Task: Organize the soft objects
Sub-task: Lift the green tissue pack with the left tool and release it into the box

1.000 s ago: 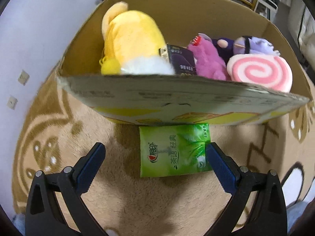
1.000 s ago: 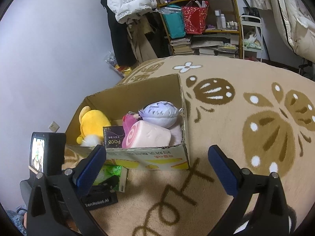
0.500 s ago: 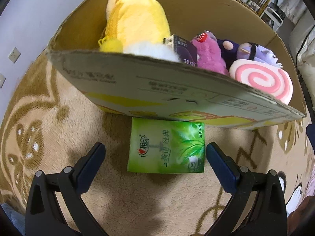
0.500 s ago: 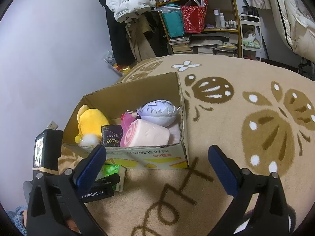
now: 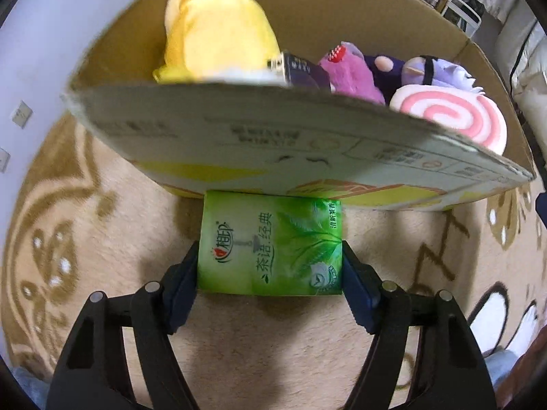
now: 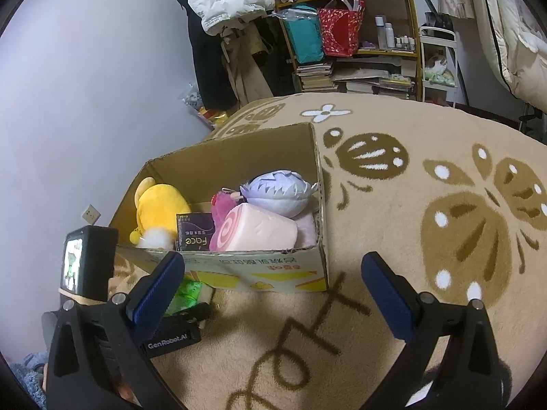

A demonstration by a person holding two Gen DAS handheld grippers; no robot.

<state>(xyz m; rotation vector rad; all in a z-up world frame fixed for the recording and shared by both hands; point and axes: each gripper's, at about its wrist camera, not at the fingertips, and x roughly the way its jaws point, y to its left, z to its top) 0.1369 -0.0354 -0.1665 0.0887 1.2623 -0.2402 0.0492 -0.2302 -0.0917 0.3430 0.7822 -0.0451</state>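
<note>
Closing on the green tissue pack, which lies on the carpet against the cardboard box, the left gripper fingers may crush it; the right gripper is held wide, empty.

Green tissue pack w/ leaf print, centre frame. Carpet: beige w/ brown butterfly motifs, white dots. Box (upper frame) brown, yellow print outside. Inside: yellow plush, purple plush, pink-white swirl cushion. Gripper pads blue.
</note>
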